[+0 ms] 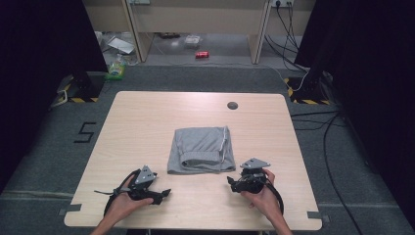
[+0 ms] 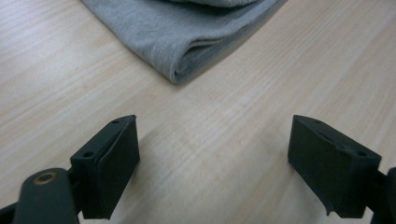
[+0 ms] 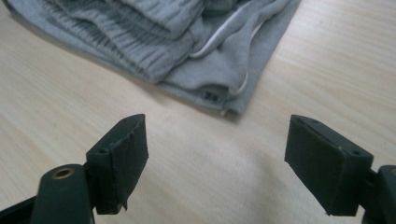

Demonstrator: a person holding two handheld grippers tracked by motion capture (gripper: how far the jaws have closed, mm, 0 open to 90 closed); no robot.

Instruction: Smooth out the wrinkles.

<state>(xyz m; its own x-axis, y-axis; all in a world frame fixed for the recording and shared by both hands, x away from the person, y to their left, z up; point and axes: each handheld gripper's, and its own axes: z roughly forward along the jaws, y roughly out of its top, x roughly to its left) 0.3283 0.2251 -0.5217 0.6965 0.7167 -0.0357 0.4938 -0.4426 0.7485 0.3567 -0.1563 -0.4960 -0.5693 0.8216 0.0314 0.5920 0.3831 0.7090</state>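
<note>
A folded grey garment [image 1: 201,149] with a ribbed waistband and a white drawstring lies in the middle of the wooden table [image 1: 147,117]. My left gripper [image 1: 165,194] sits low near the front edge, just left of and below the garment's near left corner [image 2: 177,77], jaws wide apart over bare wood. My right gripper [image 1: 231,183] is held near the garment's near right corner [image 3: 229,109], also open with nothing between its pads. In the right gripper view the waistband [image 3: 135,49] and drawstring [image 3: 210,44] lie just beyond the jaws.
A dark round grommet [image 1: 232,105] is set in the table near its far edge. Beyond the table are stand bases with yellow-black tape [image 1: 80,88], cables [image 1: 313,122] on the floor and a red can [image 1: 201,54].
</note>
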